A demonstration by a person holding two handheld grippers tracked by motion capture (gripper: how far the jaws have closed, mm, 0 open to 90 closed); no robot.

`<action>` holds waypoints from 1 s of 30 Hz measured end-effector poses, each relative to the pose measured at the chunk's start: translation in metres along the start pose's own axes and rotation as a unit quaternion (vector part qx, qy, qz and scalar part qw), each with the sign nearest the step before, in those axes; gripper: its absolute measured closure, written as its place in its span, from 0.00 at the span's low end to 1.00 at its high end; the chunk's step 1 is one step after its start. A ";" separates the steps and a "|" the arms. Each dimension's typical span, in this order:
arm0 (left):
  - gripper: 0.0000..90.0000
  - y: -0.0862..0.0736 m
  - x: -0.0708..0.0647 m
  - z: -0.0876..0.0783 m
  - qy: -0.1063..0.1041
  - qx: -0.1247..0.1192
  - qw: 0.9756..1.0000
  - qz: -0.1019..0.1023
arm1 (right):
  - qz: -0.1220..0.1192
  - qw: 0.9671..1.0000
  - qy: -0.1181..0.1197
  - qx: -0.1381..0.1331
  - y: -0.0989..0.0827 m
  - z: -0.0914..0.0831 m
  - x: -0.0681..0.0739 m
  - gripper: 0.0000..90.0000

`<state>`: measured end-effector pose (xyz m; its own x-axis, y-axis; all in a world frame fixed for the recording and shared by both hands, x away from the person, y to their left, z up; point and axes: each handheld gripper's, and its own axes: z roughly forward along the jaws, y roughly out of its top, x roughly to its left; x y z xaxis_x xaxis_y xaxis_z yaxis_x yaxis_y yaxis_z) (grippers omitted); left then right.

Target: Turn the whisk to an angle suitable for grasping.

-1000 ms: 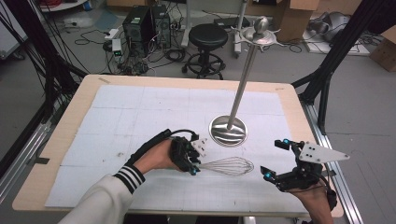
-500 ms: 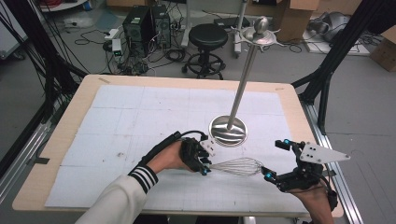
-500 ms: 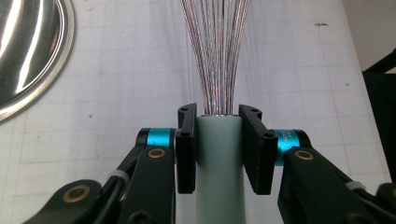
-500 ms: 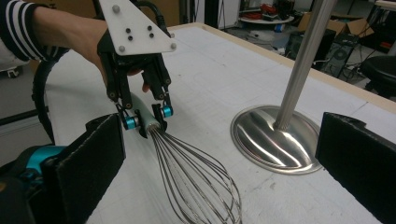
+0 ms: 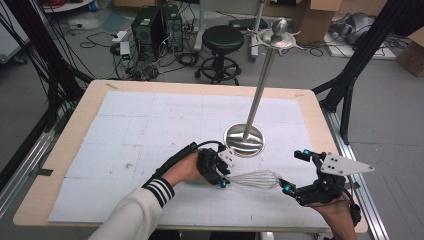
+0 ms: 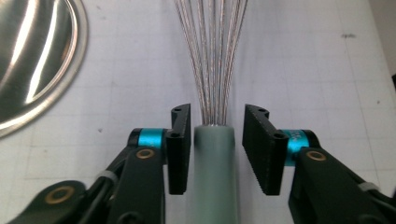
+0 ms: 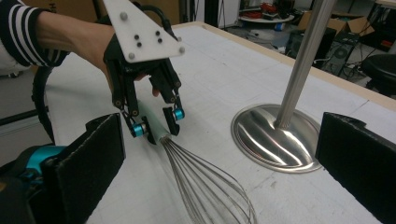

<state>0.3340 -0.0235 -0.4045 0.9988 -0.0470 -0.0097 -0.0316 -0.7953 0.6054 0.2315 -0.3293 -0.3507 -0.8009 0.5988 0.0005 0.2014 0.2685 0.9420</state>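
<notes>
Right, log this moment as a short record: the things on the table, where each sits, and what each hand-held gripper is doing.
whisk: lies flat on the table, grey handle toward the left hand-held gripper, wires toward the right one
stand: round metal base just behind the whisk, pole rising from it
left hand-held gripper: jaws have just been opening; they straddle the whisk handle, with a gap on at least one side
right hand-held gripper: open, nothing between the jaws, beside the whisk's wire end

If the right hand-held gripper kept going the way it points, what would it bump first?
Probably the silver wire whisk lying on the white table mat, just ahead of the right hand-held gripper; depth is hard to judge.
</notes>
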 end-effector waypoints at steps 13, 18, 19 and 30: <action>0.31 -0.007 -0.013 -0.057 0.026 -0.052 0.998 -0.016 | -0.001 1.000 -0.006 0.000 0.000 -0.005 0.000 0.01; 0.09 -0.023 -0.020 -0.087 0.079 -0.069 0.994 -0.044 | 0.001 1.000 -0.007 -0.006 0.001 -0.007 0.001 0.01; 0.07 -0.026 -0.021 -0.091 0.084 -0.075 0.993 -0.047 | 0.000 1.000 -0.008 -0.005 0.002 -0.007 0.001 0.01; 0.02 -0.063 -0.038 -0.145 0.120 -0.120 0.984 -0.062 | -0.004 1.000 -0.008 -0.003 0.002 -0.006 0.002 0.01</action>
<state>0.3032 0.1156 -0.3272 0.9753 0.2081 0.0743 0.0723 -0.6183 0.7826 0.2269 -0.3319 -0.3469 -0.7935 0.6084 -0.0124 0.1919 0.2696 0.9437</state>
